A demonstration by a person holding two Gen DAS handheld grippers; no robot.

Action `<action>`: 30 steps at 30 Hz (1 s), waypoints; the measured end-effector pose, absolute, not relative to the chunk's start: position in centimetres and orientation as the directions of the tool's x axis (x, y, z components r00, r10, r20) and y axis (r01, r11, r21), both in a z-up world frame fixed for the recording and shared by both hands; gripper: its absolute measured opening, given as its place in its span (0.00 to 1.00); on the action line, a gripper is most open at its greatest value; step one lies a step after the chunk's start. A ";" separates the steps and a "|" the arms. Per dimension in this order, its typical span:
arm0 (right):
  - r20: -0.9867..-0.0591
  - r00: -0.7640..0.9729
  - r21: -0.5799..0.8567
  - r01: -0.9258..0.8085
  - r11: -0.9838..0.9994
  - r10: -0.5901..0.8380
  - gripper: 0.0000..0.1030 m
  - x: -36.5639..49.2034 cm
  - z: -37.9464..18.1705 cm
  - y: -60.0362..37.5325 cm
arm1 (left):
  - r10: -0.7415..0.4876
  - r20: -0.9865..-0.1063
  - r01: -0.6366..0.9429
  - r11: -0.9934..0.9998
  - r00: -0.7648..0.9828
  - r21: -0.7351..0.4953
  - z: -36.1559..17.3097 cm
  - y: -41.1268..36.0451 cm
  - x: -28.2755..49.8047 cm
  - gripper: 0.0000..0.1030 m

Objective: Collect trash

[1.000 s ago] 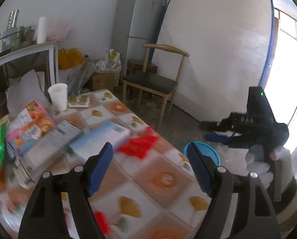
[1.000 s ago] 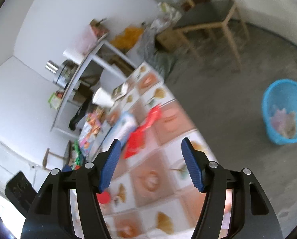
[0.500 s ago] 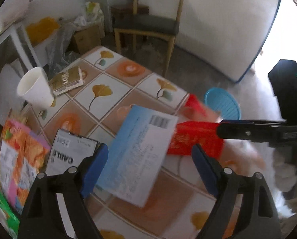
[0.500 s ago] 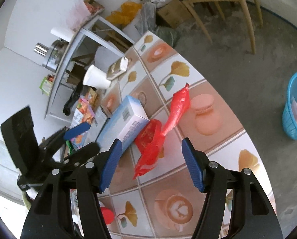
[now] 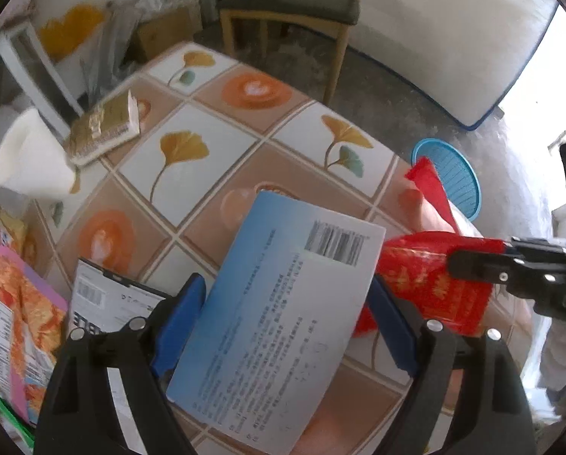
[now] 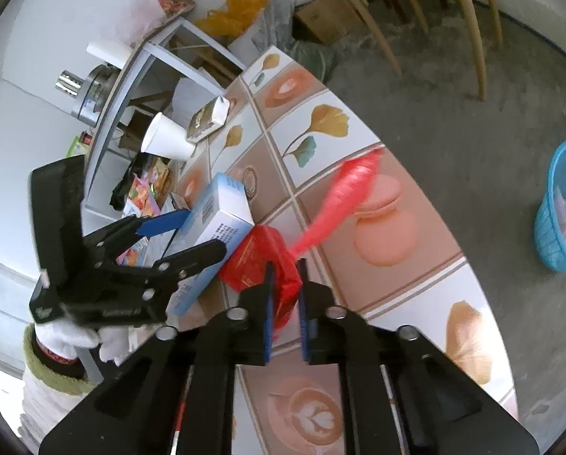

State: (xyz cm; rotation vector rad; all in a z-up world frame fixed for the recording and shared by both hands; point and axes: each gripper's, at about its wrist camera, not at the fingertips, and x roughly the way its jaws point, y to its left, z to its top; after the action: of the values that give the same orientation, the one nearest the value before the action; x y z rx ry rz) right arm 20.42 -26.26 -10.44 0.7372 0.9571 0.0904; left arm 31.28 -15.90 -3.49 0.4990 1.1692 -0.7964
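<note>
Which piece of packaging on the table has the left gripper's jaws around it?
The blue-and-white box with the barcode. The left gripper straddles it, jaws open; the red wrapper beside it is pinched by the closing right gripper instead.

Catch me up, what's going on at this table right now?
A person with a gripper in each hand is clearing trash off a tiled table. The right gripper is closing, its pads on the red plastic bag. The left gripper is open, straddling the blue-and-white box without squeezing it. Neither item is lifted. A blue basket sits on the floor beside the table.
</note>
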 end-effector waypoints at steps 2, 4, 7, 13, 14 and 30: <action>-0.710 0.599 0.598 0.237 0.765 0.369 0.04 20.0 -10.2 -26.4 | -0.293 -0.943 0.753 0.653 0.157 -0.078 -3.5 -15.8 31.6 0.82; -0.711 0.604 0.588 0.231 0.775 0.359 0.04 19.5 -9.9 -26.6 | -0.304 -0.942 0.741 0.664 0.140 -0.104 -3.4 -15.8 31.4 0.81; -0.711 0.610 0.577 0.221 0.786 0.350 0.03 19.0 -9.6 -26.7 | -0.321 -0.942 0.726 0.670 0.092 -0.157 -3.3 -16.0 31.0 0.81; -0.718 0.607 0.562 0.216 0.798 0.341 0.02 17.3 -9.5 -27.0 | -0.325 -0.945 0.701 0.684 0.045 -0.202 -3.3 -15.9 27.1 0.74; -0.719 0.606 0.559 0.216 0.800 0.339 0.02 16.8 -9.5 -27.1 | -0.324 -0.944 0.705 0.684 0.060 -0.189 -3.2 -15.9 26.1 0.73; -0.725 0.631 0.513 0.223 0.829 0.278 0.02 6.9 -9.4 -26.9 | -0.414 -0.879 0.582 0.785 0.235 -0.214 -2.7 -12.2 11.4 0.71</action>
State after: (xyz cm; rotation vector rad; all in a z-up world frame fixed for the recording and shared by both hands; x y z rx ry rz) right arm 6.92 -26.88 -9.42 0.6139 0.9032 0.0336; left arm 11.44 -12.20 -2.66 0.1710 1.1448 -0.6877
